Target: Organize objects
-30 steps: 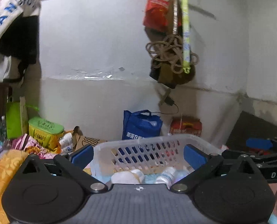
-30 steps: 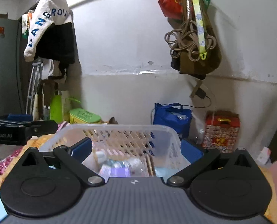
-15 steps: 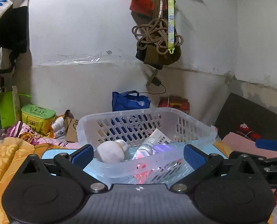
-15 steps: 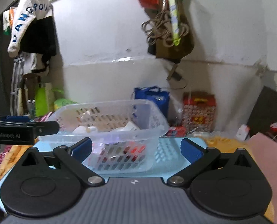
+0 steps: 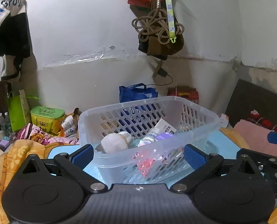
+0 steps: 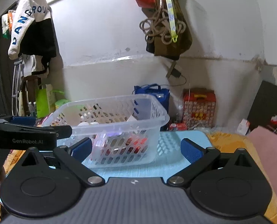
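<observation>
Basket (image 5: 147, 149) at lower centre, straddled by our left gripper (image 5: 138, 154), which is nearer | long axis runs up-right | right gripper (image 6: 136, 148) offset right | both spread wide, empty.

Across the last second the clear plastic basket (image 5: 147, 130) goes from sitting close between both grippers' spread fingers to lying further off on the light blue mat (image 6: 175, 149). From the left gripper (image 5: 138, 155) its near rim now shows whole, with the white round item (image 5: 114, 142) and tube (image 5: 164, 128) inside exposed. From the right gripper (image 6: 136, 149) the basket has slid left of centre, baring mat.
</observation>
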